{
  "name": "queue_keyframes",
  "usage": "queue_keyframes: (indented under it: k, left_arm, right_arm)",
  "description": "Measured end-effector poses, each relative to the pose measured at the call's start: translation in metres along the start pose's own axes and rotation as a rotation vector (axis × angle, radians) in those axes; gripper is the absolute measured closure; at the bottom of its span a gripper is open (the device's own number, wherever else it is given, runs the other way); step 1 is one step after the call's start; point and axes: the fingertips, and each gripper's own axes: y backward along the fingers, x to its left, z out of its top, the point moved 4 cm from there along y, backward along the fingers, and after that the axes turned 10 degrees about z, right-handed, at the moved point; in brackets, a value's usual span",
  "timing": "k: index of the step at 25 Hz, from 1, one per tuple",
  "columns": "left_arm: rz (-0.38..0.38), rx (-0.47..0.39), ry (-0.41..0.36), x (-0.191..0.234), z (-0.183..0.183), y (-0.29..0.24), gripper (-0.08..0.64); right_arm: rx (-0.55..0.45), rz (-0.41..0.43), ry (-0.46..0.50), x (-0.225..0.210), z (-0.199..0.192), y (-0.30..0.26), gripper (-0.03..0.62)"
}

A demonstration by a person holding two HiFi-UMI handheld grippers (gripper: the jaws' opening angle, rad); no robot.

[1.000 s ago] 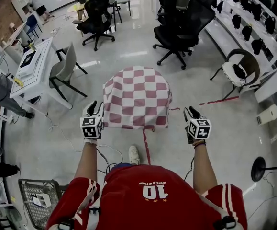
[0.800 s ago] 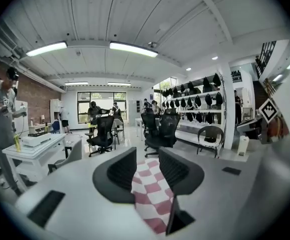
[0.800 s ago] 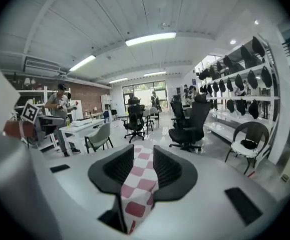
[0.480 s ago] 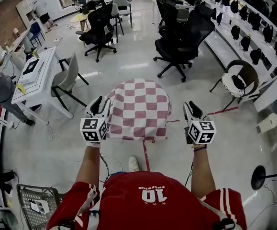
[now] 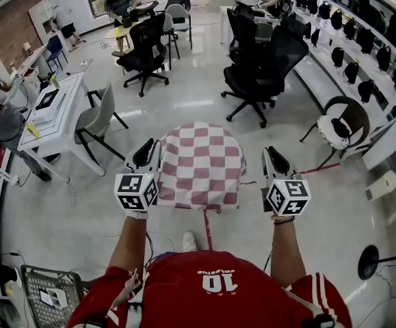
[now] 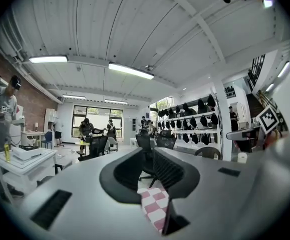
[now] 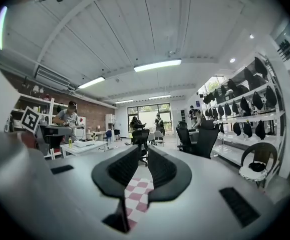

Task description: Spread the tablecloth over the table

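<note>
A red-and-white checked tablecloth [image 5: 201, 162] lies draped over a small round table in front of me, hanging down all round. My left gripper [image 5: 145, 154] is held up in the air beside the cloth's left edge and my right gripper [image 5: 274, 159] beside its right edge, both well above the table and pointing level. Both sets of jaws are closing with nothing between them. In the left gripper view the cloth [image 6: 155, 206] shows far below through the narrow gap of the left gripper [image 6: 151, 159]. The right gripper [image 7: 143, 156] likewise frames the cloth [image 7: 137, 194].
Black office chairs [image 5: 256, 67] stand beyond the table. A white desk [image 5: 50, 108] and grey chair [image 5: 95, 118] are at the left, a wire cart [image 5: 50, 289] at the lower left. Red tape [image 5: 208, 221] runs along the floor. People work at the back.
Both grippers have risen from beside the table's edge to higher in the air, and their jaws have narrowed. The cloth has stayed lying on the table.
</note>
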Motion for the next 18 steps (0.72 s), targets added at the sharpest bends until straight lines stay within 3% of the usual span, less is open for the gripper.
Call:
queue_keyframes:
  k: [6, 18]
  left_arm:
    - [-0.009, 0.009, 0.006, -0.005, -0.001, 0.001, 0.551]
    - [-0.01, -0.022, -0.006, -0.003, 0.009, 0.006, 0.551]
  right_arm:
    - [-0.007, -0.006, -0.001, 0.003, 0.001, -0.001, 0.561]
    - [0.002, -0.044, 0.042, 0.007, 0.007, 0.0, 0.578]
